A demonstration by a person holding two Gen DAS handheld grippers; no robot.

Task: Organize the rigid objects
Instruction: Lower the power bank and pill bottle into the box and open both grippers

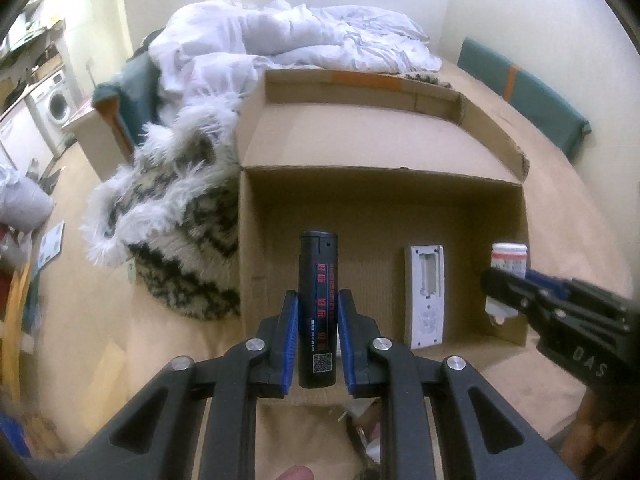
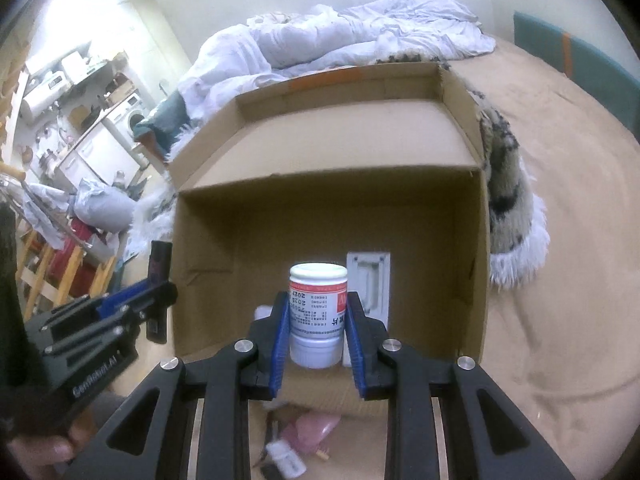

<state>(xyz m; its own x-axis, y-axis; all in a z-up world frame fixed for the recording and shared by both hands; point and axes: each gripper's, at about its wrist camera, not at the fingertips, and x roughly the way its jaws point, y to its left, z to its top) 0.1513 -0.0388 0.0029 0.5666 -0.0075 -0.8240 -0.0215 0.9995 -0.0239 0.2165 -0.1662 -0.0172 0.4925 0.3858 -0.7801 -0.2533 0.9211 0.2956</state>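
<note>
Left tool (image 1: 318, 316) is pinching a black lighter (image 1: 318, 308) between its blue pads, holding it upright above the near edge of the open box (image 1: 384, 208). Right tool (image 2: 318, 324) is pinching a white pill bottle (image 2: 318, 316) with a red-banded label, cap pointing away from the camera, also over the box's near edge. Inside the box a white plastic panel (image 1: 426, 296) is lying flat on the bottom, between the two held things as the left view shows it. Box is sitting on a bed with a tan sheet (image 2: 560, 240), with a shaggy patterned blanket (image 1: 180, 240) beside it and a crumpled white duvet (image 1: 280, 36) behind
</note>
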